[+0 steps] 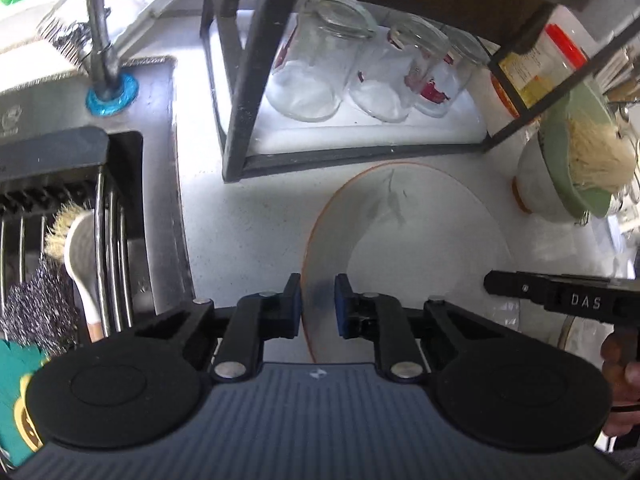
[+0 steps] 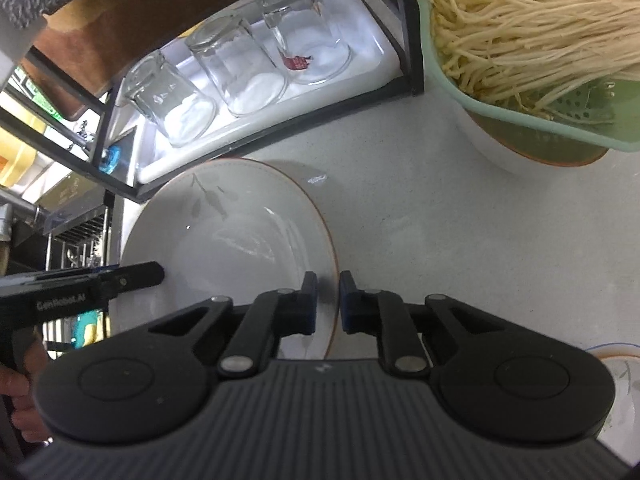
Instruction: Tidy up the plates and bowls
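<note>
A white plate (image 1: 420, 232) with a thin orange rim and a grey leaf print lies on the pale counter in front of a black rack. My left gripper (image 1: 318, 300) is shut on the plate's left rim, which passes between its blue pads. In the right wrist view the same plate (image 2: 240, 240) has its right rim clamped between the pads of my right gripper (image 2: 328, 300). Each gripper also shows in the other's view: the right gripper (image 1: 520, 288) at the plate's right side, the left gripper (image 2: 152, 272) at its left edge. A hand holds each tool.
Three upturned glasses (image 1: 320, 68) stand on a white tray under the black rack (image 1: 240, 128). A green colander of bean sprouts (image 2: 540, 60) sits on a white bowl at the right. The sink (image 1: 80, 208) with a brush and a steel scourer lies at the left. Another patterned plate (image 2: 616, 380) shows at the lower right.
</note>
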The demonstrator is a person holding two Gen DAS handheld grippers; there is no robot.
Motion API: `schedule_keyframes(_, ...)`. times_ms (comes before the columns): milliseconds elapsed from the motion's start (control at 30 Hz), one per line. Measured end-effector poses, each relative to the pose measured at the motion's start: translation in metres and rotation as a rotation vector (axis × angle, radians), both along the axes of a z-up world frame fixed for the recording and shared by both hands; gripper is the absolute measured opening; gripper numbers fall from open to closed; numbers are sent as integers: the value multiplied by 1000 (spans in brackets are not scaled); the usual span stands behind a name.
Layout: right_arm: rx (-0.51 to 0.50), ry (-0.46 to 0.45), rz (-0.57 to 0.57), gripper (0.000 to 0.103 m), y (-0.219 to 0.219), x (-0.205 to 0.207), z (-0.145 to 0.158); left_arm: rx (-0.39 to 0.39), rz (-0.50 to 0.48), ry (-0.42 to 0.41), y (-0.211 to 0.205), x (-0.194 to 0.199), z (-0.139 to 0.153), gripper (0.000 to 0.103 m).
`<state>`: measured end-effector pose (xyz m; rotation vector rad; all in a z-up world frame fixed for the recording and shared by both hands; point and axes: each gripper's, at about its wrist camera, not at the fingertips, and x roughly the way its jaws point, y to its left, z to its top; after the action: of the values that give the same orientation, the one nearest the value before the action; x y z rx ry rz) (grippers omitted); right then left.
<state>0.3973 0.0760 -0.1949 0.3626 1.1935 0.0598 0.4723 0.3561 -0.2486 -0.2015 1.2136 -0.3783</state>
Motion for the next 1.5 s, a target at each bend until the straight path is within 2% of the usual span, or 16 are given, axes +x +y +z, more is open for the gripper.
schedule_keyframes(200, 26, 33, -4, 14, -4, -6, 3, -7, -23, -7, 2, -8, 8, 19)
schedule_keyframes(533, 46, 3, -18, 14, -18, -30, 26, -67, -30, -13, -6, -27, 28, 19)
schedule_keyframes(1000, 98, -96, -89, 14, -57, -93, 72, -116, -54, -57, -45, -71, 79, 19)
schedule_keyframes(1500, 127, -180, -128, 14, -91, -153, 99, -107, -79, -89, -84, -125, 112, 19)
